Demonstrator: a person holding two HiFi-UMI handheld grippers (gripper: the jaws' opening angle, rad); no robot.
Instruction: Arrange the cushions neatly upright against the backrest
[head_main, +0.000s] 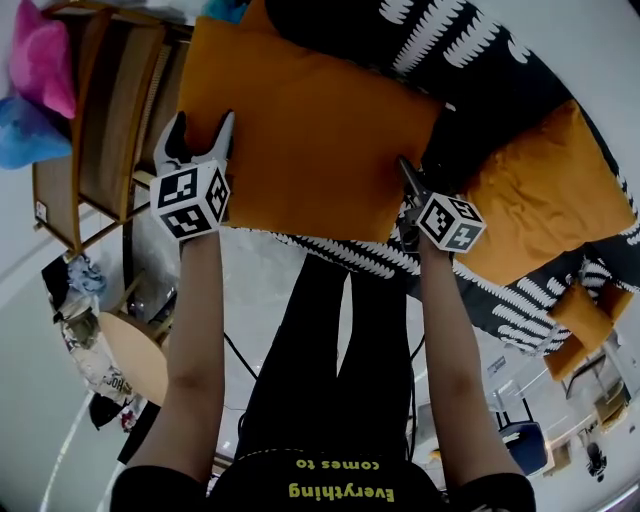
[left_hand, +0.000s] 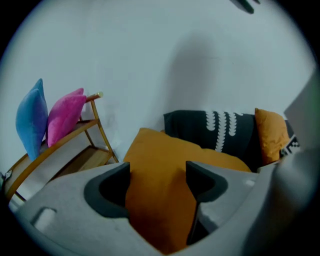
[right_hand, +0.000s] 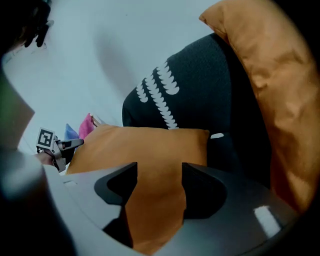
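Both jaw sets stand spread. The left gripper (head_main: 202, 125) is at the near-left edge of the orange cushion (head_main: 310, 130), and the right gripper (head_main: 410, 185) is at its near-right corner. In each gripper view orange fabric fills the gap between the pads, but I see no pinch or crease, so I record no grip on either side.

Cushion position: it lies on the seat in front of me, apparently flat or slumped rather than upright. The black, white-patterned backrest (left_hand: 215, 130) rises behind its far edge.

Handling, as judged:
- It looks light, soft and plump, with a matt woven cover that should not be slippery.
- It is not fragile, but it will sag and fold if I lift it from one point.
- I would take it at the two near corners or side seams, one gripper each. There the fabric bunches thin enough for the pads to bite.
- Tipping it about its far edge should keep it square against the backrest.

Further right, a second orange cushion (head_main: 545, 190) leans on the same black cover. It looks tilted.

Far left, off the seat, a wooden rack (head_main: 110, 110) holds a pink cushion (left_hand: 65, 115) and a blue cushion (left_hand: 31, 117).
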